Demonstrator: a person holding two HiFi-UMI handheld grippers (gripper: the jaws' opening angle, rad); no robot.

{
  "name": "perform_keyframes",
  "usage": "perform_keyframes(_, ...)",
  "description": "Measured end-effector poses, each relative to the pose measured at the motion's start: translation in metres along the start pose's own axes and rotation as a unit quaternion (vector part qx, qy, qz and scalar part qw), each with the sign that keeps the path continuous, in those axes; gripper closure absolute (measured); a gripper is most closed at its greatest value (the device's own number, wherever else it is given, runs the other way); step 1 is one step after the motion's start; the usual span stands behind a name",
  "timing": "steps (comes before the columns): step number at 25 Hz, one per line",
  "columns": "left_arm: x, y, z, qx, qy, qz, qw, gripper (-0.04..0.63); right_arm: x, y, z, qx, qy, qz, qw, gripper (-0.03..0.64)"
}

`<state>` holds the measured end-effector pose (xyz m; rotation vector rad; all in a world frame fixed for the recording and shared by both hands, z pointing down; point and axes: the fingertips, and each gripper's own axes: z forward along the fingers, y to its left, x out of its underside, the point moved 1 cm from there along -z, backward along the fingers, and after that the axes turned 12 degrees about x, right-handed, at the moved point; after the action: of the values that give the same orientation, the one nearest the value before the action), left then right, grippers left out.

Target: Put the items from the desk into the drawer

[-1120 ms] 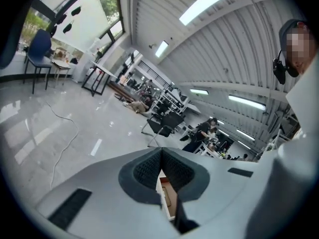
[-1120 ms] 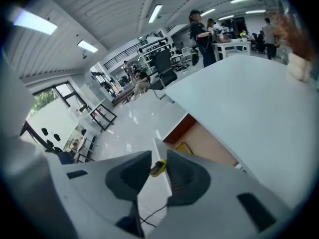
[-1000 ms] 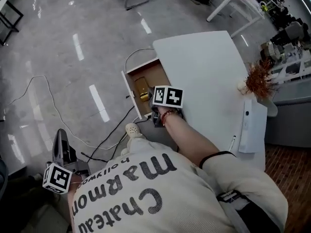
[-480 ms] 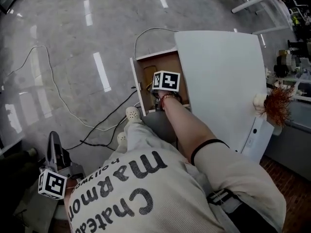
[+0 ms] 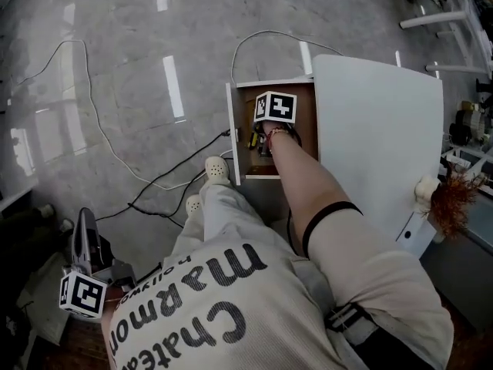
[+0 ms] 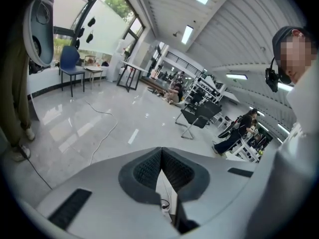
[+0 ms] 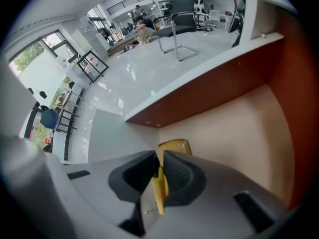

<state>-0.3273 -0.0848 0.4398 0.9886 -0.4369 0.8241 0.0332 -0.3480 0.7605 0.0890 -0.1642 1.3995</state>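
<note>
right tongs [image 7: 160, 159]: pinching a thin yellow strip [image 7: 174, 146]; the jaws have just been closing in, and the strip sits between the pads.
left tongs [image 6: 161, 151]: pressed together at the tips, nothing between them.
yellow strip, place: inside the open drawer [image 7: 239, 133], over its pale floor and close to the far corner; whether its end touches the floor i cannot tell.
long axis: along the jaws, the free end sticking out past the tips toward the drawer floor.
relation that matters: the floor lies straight ahead of the tips, so by my judgement letting go is all this piece needs.
nearer hand: the right, down in the drawer; the left hangs near the person's side over the grey floor [image 5: 115, 45], well apart from the drawer.
desk [image 5: 377, 122]: just right of the drawer; a brown tuft [image 5: 454, 195] shows beside its right edge.
count: two tongs, one drawer, one yellow strip, one brown tuft; no other thing shows on the drawer floor in the right gripper view.
</note>
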Motion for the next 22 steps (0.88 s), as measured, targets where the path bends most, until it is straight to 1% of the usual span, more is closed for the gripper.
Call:
perform_keyframes(6,0.009,0.012,-0.004,-0.035,0.010,0.012,0.9993,0.594,0.001,0.008,0.032,0.014,0.014,-0.012,1.000,0.566)
perform_keyframes(9,0.014,0.015,-0.008,-0.042,0.014,0.007,0.9990,0.594,0.010,0.012,0.042,0.023,0.022,-0.024,0.999,0.566)
perform_keyframes(11,0.019,0.018,-0.010,-0.043,0.016,0.006,0.9990,0.594,0.011,0.013,0.045,0.027,0.015,-0.026,0.999,0.563)
perform_keyframes(12,0.021,0.019,-0.011,-0.042,0.016,0.005,0.9990,0.594,0.009,0.014,0.045,0.025,0.008,-0.024,0.999,0.550)
perform_keyframes(13,0.024,0.020,-0.012,-0.041,0.015,0.004,0.9990,0.594,0.007,0.016,0.044,0.019,0.002,-0.023,1.000,0.521)
perform_keyframes(14,0.025,0.021,-0.013,-0.038,0.015,0.004,0.9991,0.594,0.006,0.019,0.041,0.013,-0.003,-0.021,1.000,0.498)
perform_keyframes(15,0.026,0.021,-0.013,-0.034,0.016,0.004,0.9993,0.594,0.005,0.021,0.037,0.008,-0.008,-0.019,1.000,0.494)
perform_keyframes(17,0.025,0.020,-0.012,-0.017,0.018,0.008,0.9997,0.594,0.000,0.024,0.023,0.001,-0.025,-0.010,1.000,0.500)
perform_keyframes(19,0.021,0.015,-0.010,0.008,0.019,0.015,0.9997,0.594,-0.008,0.029,-0.002,-0.011,-0.053,0.008,0.998,0.509)
perform_keyframes(22,0.018,0.001,-0.014,0.050,0.013,0.030,0.9982,0.594,-0.012,0.038,-0.058,-0.057,-0.108,0.044,0.992,0.517)
